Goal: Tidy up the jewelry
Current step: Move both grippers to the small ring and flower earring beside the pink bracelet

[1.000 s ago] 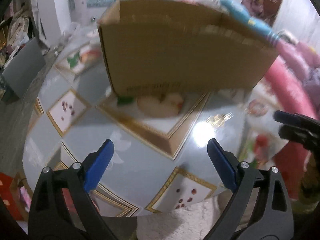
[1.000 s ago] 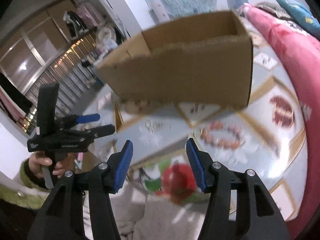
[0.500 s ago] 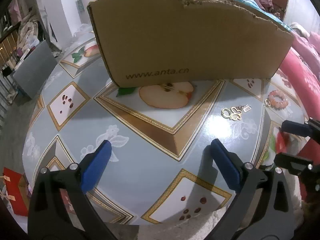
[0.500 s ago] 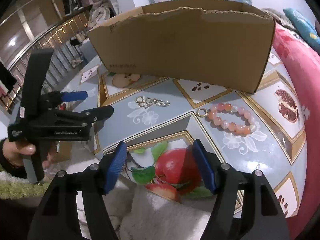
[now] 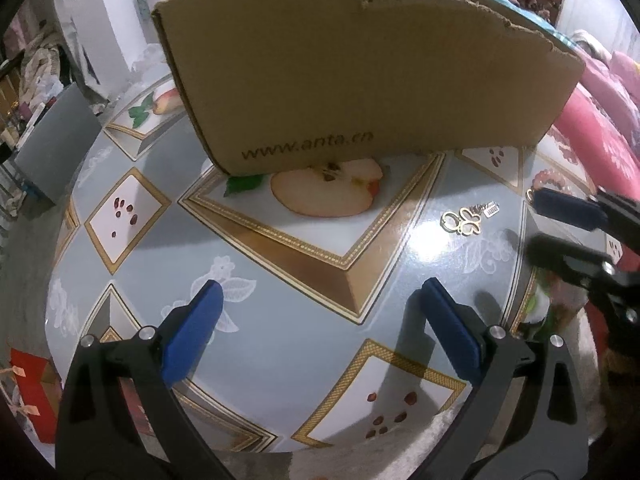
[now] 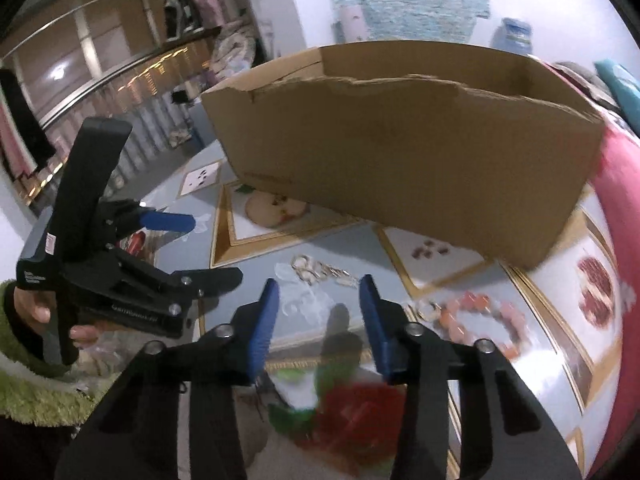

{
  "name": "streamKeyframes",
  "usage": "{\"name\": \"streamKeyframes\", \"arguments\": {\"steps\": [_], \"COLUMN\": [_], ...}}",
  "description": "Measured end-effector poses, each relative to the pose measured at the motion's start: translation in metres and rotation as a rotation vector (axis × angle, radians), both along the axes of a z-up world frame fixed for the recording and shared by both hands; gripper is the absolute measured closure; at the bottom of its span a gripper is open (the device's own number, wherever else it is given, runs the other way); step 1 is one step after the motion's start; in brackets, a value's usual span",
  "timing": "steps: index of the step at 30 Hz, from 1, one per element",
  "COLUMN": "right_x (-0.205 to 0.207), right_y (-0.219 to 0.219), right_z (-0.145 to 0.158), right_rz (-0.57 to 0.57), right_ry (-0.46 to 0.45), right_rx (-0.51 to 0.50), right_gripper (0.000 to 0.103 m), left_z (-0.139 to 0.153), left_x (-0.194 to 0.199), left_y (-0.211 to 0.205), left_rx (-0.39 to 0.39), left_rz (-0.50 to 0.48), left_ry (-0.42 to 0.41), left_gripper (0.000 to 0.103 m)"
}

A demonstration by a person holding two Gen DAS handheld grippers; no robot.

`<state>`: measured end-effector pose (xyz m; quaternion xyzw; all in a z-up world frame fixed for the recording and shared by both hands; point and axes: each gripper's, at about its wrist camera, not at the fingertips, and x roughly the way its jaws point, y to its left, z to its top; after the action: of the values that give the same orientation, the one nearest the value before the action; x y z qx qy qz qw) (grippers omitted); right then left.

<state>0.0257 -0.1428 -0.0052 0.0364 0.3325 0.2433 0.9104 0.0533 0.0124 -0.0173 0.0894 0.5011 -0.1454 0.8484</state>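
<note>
A gold clover-shaped jewelry piece (image 5: 466, 220) (image 6: 320, 272) with a small tag lies on the patterned table. A pink bead bracelet (image 6: 476, 320) (image 5: 548, 178) lies to its right. Behind both stands an open cardboard box (image 5: 360, 80) (image 6: 400, 140). My right gripper (image 6: 319, 286) (image 5: 534, 224) hovers low just short of the gold piece. Its jaws are closing, and nothing is pressed between the pads. My left gripper (image 5: 320, 296) (image 6: 212, 248) hangs wide open and holds nothing above the table's near left part.
The round table (image 5: 120, 216) has a glossy fruit-print cover, and its edge runs close below both grippers. Pink bedding (image 6: 624, 200) borders the right side. A grey panel (image 5: 56, 148) and a red bag (image 5: 32, 392) are down on the left. A hand in a green sleeve (image 6: 24, 320) holds the left gripper.
The right gripper's jaws have narrowed and it has shifted left, from the bracelet side to in front of the gold piece. The left gripper stays wide open and has barely moved.
</note>
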Motion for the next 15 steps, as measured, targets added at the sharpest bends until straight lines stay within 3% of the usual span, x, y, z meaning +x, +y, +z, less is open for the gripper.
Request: {"name": "streamKeyframes", "arguments": {"steps": [4, 9, 15], "right_x": [0.012, 0.022, 0.030], "right_y": [0.015, 0.026, 0.030], "right_z": [-0.002, -0.002, -0.005], "right_rz": [0.070, 0.114, 0.134], "right_ry": [0.007, 0.020, 0.099], "right_rx": [-0.046, -0.068, -0.061], "right_gripper": [0.075, 0.077, 0.079], "left_z": [-0.001, -0.002, -0.001], "left_x": [0.002, 0.003, -0.001], "left_y": [0.003, 0.005, 0.006], "left_rx": [-0.005, -0.012, -0.015], "left_rz": [-0.036, -0.055, -0.064], "left_ry": [-0.010, -0.024, -0.030], "left_gripper": [0.007, 0.007, 0.007]}}
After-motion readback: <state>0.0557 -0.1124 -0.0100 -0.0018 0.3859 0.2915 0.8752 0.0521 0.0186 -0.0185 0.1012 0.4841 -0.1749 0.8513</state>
